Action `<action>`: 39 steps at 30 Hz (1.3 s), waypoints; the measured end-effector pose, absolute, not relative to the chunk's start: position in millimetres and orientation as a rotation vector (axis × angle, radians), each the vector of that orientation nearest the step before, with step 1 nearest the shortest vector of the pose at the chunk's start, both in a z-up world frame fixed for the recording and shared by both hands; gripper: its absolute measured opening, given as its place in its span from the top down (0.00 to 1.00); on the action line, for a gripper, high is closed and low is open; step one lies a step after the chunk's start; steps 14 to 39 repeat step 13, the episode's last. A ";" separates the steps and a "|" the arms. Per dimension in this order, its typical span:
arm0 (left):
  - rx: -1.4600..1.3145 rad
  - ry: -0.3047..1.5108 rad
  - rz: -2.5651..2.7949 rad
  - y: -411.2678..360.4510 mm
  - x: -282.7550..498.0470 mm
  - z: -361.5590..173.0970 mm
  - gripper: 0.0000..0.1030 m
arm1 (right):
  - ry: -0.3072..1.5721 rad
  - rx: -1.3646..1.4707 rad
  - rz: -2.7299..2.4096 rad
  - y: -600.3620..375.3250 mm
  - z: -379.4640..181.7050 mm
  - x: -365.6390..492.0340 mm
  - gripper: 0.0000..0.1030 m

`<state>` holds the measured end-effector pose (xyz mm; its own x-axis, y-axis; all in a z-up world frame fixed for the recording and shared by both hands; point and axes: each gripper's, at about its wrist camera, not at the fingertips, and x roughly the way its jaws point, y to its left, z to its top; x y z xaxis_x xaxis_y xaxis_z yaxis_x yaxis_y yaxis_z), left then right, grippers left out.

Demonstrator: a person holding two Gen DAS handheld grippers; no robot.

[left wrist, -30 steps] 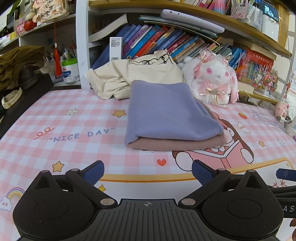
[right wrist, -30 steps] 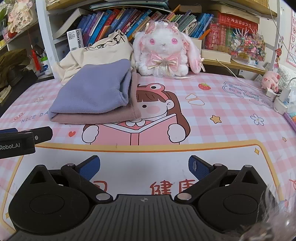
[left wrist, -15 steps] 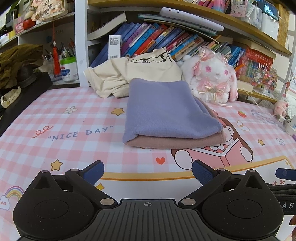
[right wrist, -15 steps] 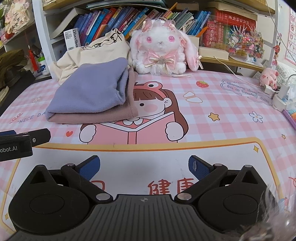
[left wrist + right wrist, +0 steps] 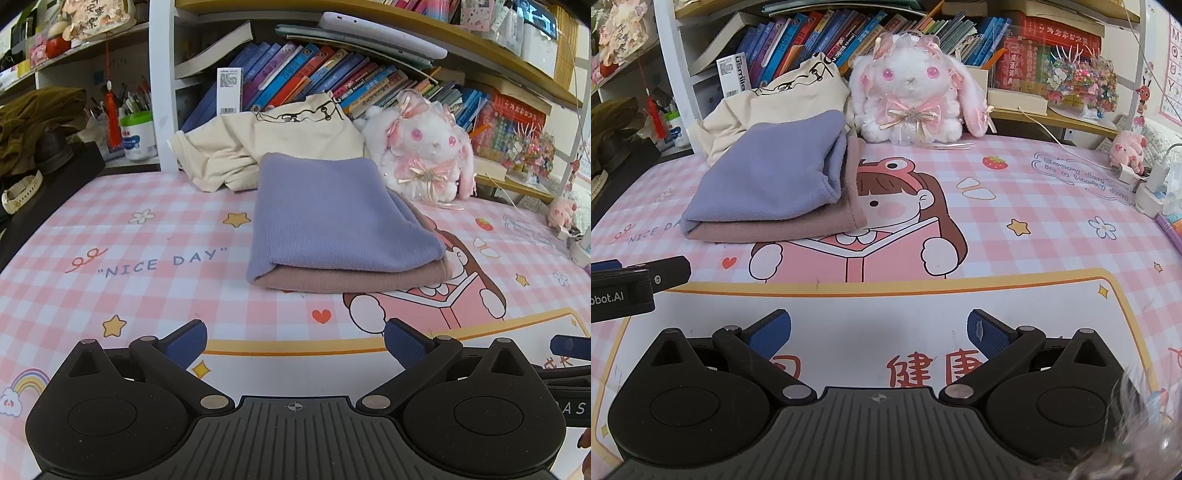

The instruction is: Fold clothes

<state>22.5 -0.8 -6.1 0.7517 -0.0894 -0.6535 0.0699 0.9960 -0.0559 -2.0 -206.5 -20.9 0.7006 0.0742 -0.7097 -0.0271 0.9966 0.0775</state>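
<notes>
Clutter fills the far left edge of the left wrist view: an olive garment heaped on a dark surface, a watch below it, then a white pen cup with a red tassel hanging beside it. Next comes the table, covered by a pink checked mat printed with "NICE DAY". At its back, a crumpled cream garment leans against the row of books on the shelf. Just in front of it, touching its lower edge, sits the folded stack: a lavender garment lying flat on top of a dusty pink garment, whose edge shows beneath along the near and right sides. To the right of the stack, a white plush rabbit with pink bows sits upright against the shelf, close beside the clothes. Further right, a small pink pig toy rests near white plugs and cables at the table's edge. The left gripper hovers low over the mat in front of the stack, jaws spread wide and holding nothing. The right gripper hangs over the white panel with red characters, jaws likewise released and empty, well apart from the clothes.
</notes>
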 end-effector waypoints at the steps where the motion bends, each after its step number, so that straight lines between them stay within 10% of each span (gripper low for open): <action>1: -0.029 0.717 -0.087 -0.7 22.4 -6.4 0.00 | 0.793 0.063 0.057 -206.5 -21.0 -2.0 0.00; 39: -0.031 0.726 -0.098 -0.7 21.9 -8.5 0.00 | 0.808 0.066 0.059 -205.9 -23.1 -2.1 0.00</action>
